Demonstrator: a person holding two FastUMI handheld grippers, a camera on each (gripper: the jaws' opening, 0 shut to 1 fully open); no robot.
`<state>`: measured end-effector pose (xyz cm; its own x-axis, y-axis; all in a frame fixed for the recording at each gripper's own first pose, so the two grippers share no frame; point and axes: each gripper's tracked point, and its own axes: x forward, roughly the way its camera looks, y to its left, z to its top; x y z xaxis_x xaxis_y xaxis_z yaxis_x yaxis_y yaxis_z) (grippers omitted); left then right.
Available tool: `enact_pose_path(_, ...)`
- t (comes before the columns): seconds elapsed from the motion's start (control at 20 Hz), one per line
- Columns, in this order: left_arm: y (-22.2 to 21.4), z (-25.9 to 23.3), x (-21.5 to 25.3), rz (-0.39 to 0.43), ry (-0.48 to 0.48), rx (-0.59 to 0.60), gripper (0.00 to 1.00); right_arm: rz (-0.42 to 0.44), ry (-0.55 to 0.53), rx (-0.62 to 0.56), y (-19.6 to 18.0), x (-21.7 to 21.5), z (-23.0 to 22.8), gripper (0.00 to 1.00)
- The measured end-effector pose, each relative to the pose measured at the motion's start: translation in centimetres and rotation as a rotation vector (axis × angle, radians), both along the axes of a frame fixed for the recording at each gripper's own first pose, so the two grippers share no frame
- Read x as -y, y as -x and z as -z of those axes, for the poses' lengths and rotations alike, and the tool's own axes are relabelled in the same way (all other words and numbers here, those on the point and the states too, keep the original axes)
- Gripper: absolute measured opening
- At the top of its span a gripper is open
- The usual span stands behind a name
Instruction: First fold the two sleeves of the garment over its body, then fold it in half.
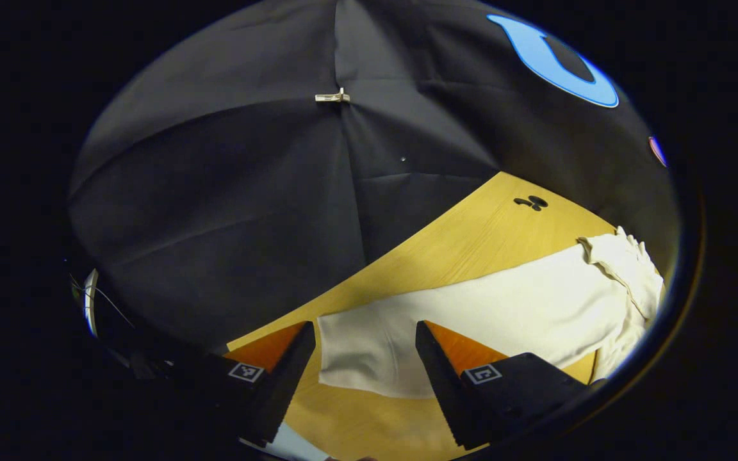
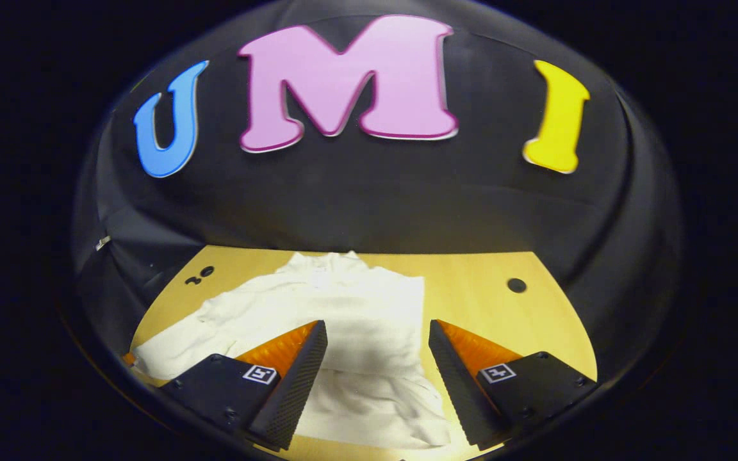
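A white long-sleeved garment (image 2: 343, 320) lies on the wooden table (image 2: 484, 288). In the right gripper view its body runs away from me, one sleeve stretching out to the left (image 2: 177, 346), and rumpled cloth lies near my fingers. My right gripper (image 2: 375, 371) hovers open above that near part. In the left gripper view the outstretched sleeve (image 1: 471, 314) runs from the bunched body at right (image 1: 625, 275) to its cuff end between my fingers. My left gripper (image 1: 362, 371) is open over the cuff, holding nothing.
The table (image 1: 471, 237) has small dark holes near its far edge (image 1: 531, 203) (image 2: 516, 285). Black cloth walls close the booth behind the table. A small clip (image 1: 332, 97) pins the cloth at the corner.
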<state>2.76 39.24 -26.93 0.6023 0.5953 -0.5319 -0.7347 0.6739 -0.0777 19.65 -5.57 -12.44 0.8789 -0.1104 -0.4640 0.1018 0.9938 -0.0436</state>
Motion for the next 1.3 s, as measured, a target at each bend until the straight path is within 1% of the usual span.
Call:
enact_pose_path(0.2,-0.6,2.1,-0.3,0.000,0.053,-0.040,0.98,0.126,0.019,0.021,4.3,7.0,-0.8,0.98)
enact_pose_path(0.3,-0.6,2.4,-0.4,-0.012,0.065,-0.030,0.99,0.189,0.002,0.029,5.9,9.7,-1.5,0.98)
enact_pose_path(0.4,-0.7,2.6,-0.2,-0.019,0.075,-0.021,1.00,0.243,-0.033,0.040,7.8,11.6,-2.0,0.98)
enact_pose_path(0.5,-0.9,2.8,0.0,-0.023,0.084,-0.034,1.00,0.279,-0.048,0.048,9.3,12.9,-1.9,0.98)
enact_pose_path(0.55,-1.4,2.7,0.5,-0.006,0.088,-0.034,0.94,0.288,-0.044,0.046,9.7,13.3,-1.8,0.98)
enact_pose_path(0.65,-2.7,2.4,1.4,0.049,0.073,-0.035,0.70,0.291,-0.028,0.038,10.6,13.7,-1.3,0.98)
enact_pose_path(0.75,-3.5,2.3,2.1,0.075,0.057,-0.043,0.30,0.294,-0.022,0.027,11.5,14.1,-0.8,0.98)
enact_pose_path(0.8,-3.6,2.3,2.2,0.087,0.059,-0.047,0.22,0.295,-0.027,0.025,11.7,14.3,-0.6,0.98)
enact_pose_path(0.85,-3.8,2.1,2.2,0.091,0.064,-0.041,0.17,0.298,-0.032,0.028,11.8,14.5,-0.6,0.98)
enact_pose_path(0.9,-3.9,2.0,2.5,0.098,0.093,-0.040,0.08,0.300,-0.034,0.028,11.8,14.7,-0.5,0.98)
enact_pose_path(1.0,-4.3,1.8,2.9,0.110,0.169,-0.021,0.07,0.302,-0.034,0.024,11.9,15.1,-0.1,0.98)
enact_pose_path(1.1,-4.4,1.3,2.8,0.089,0.216,-0.005,0.06,0.301,-0.037,0.023,11.7,15.5,0.1,0.98)
enact_pose_path(1.2,-5.2,-0.2,3.0,0.079,0.226,0.029,0.06,0.301,-0.028,0.018,11.6,16.1,0.5,0.98)
enact_pose_path(1.3,-6.6,-2.7,3.4,0.099,0.199,0.059,0.06,0.303,-0.017,0.006,11.7,16.8,1.2,0.98)
